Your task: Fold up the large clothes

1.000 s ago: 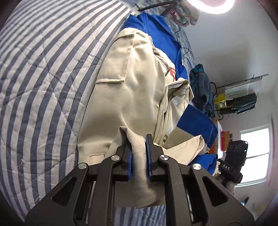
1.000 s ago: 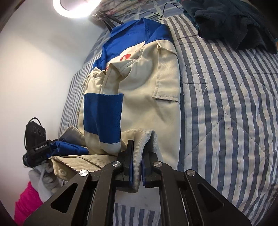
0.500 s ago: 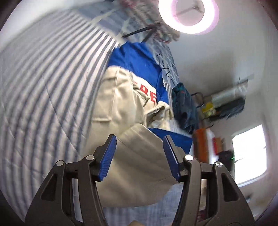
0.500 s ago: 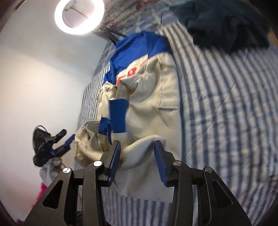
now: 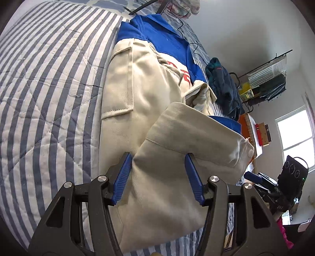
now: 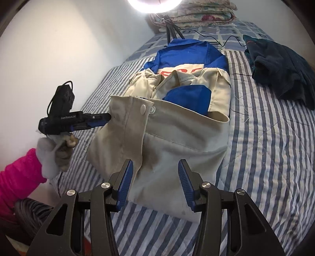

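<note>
Left wrist view: striped quilt (image 5: 49, 98) fills the left side, then the beige-and-blue work jacket (image 5: 137, 94) lying lengthwise on the bed, blue collar end far, folded hem end near. Left gripper (image 5: 157, 175) hangs over the near fold with its blue pads apart; the cloth lies below and between them, not pinched. Far right edge: the right gripper (image 5: 256, 178), seen side-on, just off the jacket's cuff corner.

Right wrist view: at left a gloved hand (image 6: 57, 149) in a pink sleeve (image 6: 19, 173) carries the left gripper, its tips at the fold's left corner. Centre: the jacket, long axis running away toward the ring light (image 6: 154, 4). Right gripper's jaws are opening, fabric beneath them, nothing clamped. Right of that, bare quilt, then a dark garment (image 6: 281, 65) heaped well apart.

Jacket's look: lower part doubled up over the chest, a blue sleeve panel tucked inside, snap fastener showing, grey smudges on the beige. Fold edge slightly skewed.

Judgement: both grippers sit at the near end, one per corner; any next fold would run along the long axis, away from them.
</note>
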`<control>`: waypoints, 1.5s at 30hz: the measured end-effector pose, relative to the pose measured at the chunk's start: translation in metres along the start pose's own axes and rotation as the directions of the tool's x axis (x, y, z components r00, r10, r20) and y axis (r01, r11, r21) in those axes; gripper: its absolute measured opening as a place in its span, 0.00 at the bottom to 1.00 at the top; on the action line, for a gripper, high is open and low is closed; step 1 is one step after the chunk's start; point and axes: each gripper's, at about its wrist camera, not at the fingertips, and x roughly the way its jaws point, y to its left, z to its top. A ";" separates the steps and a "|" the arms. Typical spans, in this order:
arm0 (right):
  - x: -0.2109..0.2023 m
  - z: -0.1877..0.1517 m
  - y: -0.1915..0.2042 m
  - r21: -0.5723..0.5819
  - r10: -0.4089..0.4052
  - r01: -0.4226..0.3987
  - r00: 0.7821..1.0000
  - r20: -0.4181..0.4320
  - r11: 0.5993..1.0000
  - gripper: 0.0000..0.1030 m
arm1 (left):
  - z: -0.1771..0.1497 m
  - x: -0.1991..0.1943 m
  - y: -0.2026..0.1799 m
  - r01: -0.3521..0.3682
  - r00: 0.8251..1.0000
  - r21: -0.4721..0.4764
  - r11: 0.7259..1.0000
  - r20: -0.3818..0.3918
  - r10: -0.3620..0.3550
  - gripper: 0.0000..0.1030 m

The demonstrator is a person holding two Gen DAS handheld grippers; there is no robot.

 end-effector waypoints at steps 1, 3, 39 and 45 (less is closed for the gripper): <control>0.003 0.000 -0.001 -0.005 -0.021 0.021 1.000 0.009 1.000 0.46 | 0.001 0.002 0.002 0.009 1.000 -0.012 1.000 -0.003 -0.009 0.55; 0.008 0.003 -0.001 -0.012 -0.051 0.051 0.998 0.027 0.999 0.46 | 0.002 0.007 0.003 0.031 0.999 -0.023 0.999 -0.008 -0.031 0.46; 0.047 0.130 -0.058 -0.145 -0.228 0.249 0.962 0.149 0.958 0.44 | 0.168 0.001 -0.017 -0.183 0.972 0.138 0.973 0.176 0.158 0.58; 0.078 0.182 -0.113 -0.079 -0.227 0.239 0.965 0.131 0.968 0.44 | 0.230 0.046 -0.003 -0.182 0.977 0.168 0.969 0.138 0.160 0.58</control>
